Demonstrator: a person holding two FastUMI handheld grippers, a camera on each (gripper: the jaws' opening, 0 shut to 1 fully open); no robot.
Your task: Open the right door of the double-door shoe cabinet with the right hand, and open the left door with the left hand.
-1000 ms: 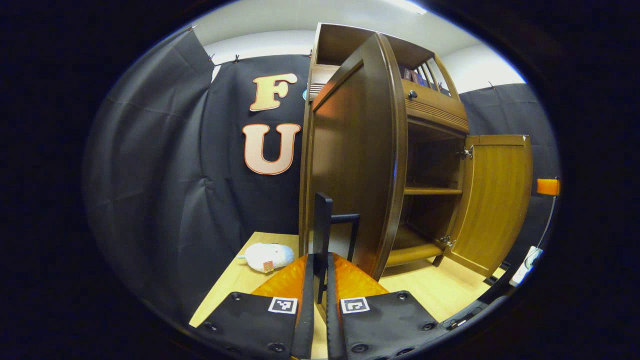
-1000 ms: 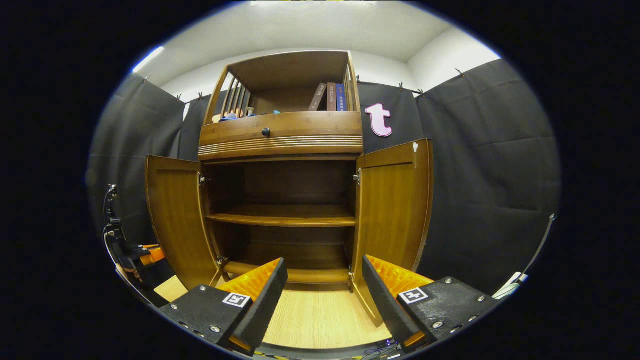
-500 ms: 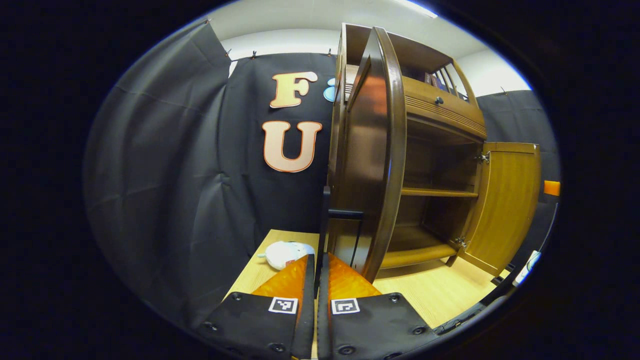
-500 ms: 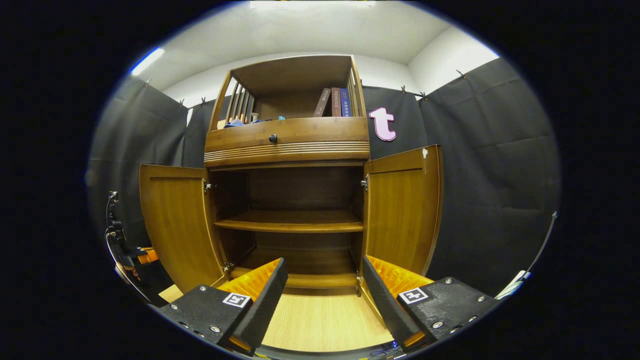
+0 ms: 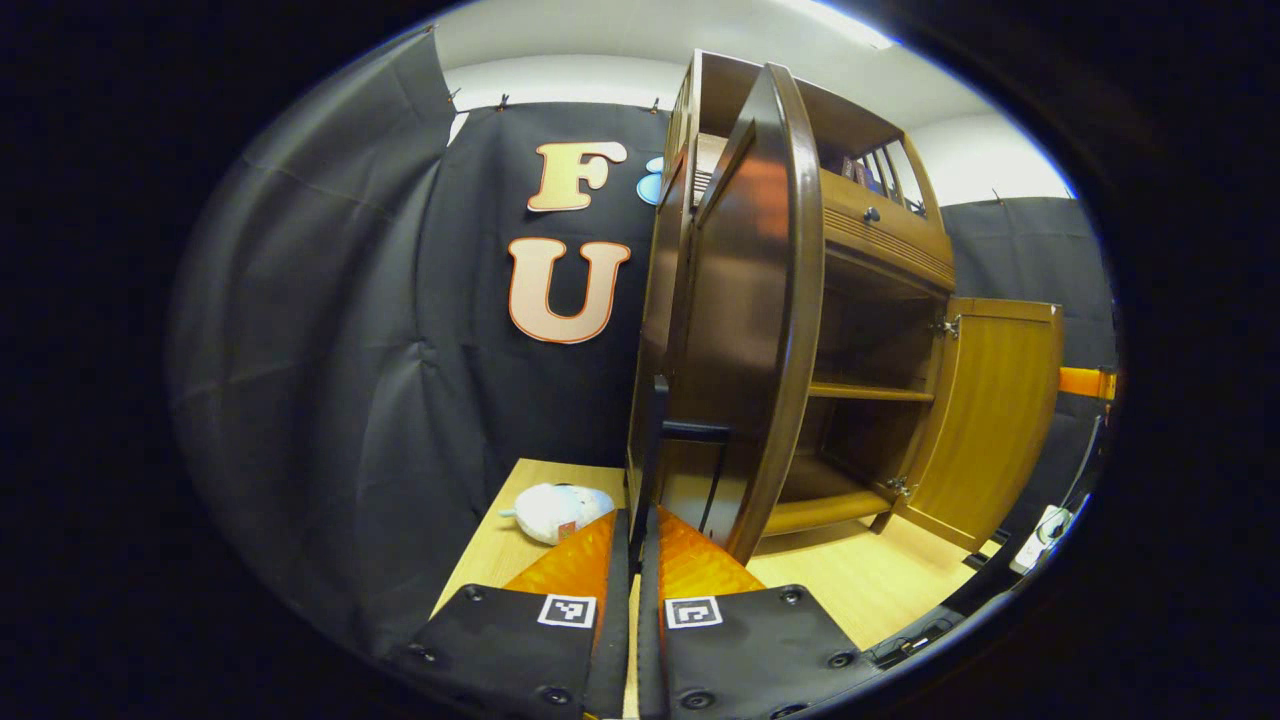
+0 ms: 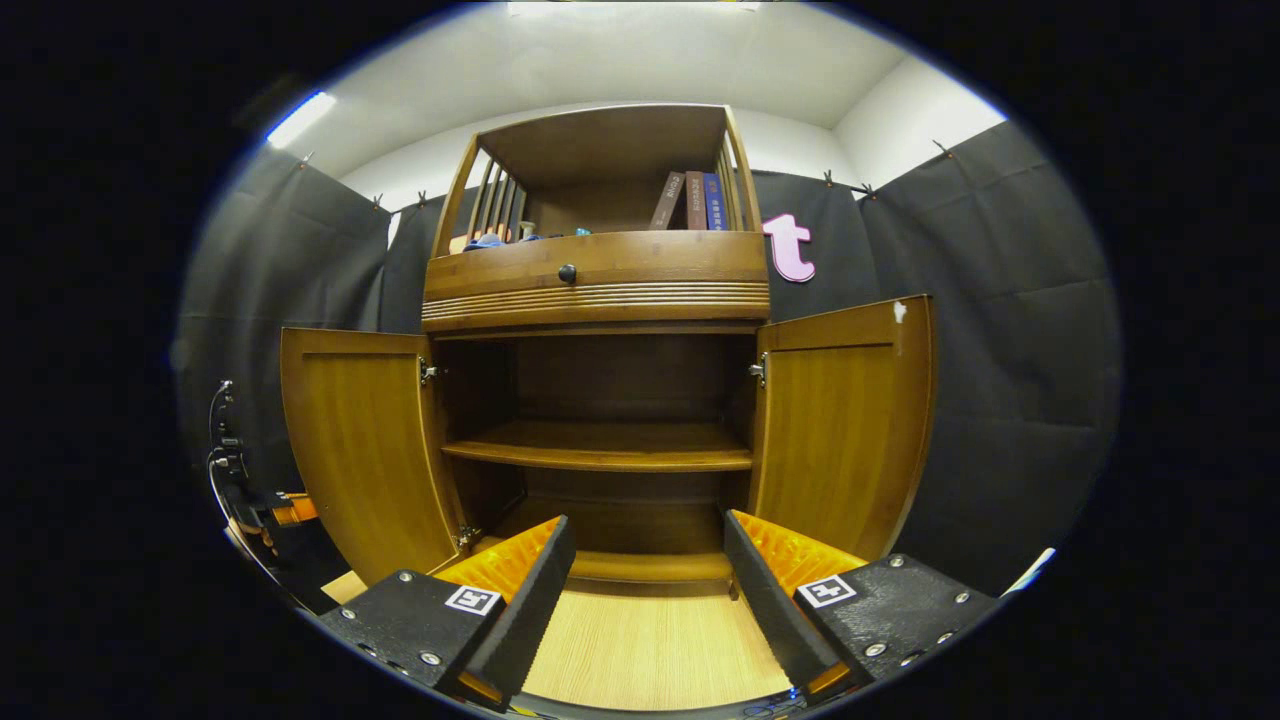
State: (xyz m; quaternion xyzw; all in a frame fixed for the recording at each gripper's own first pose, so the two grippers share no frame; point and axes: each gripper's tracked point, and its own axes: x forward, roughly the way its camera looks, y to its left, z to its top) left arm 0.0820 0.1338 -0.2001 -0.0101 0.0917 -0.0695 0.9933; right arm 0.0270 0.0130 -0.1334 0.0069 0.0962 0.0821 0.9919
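Left gripper clamped on left door handle, right gripper spread before cabinet

In the right gripper view, both doors stand wide open. The right gripper has its fingers spread apart, and the way straight ahead of it into the cabinet is free. A shelf cuts that room in two, with open space above it and below it. The left door and the right door stand out to each side like walls. In the left gripper view, the left gripper is pressed on the thin black handle, with the door close on its right. To its left, a soft white toy lies on the floor by the black cloth.
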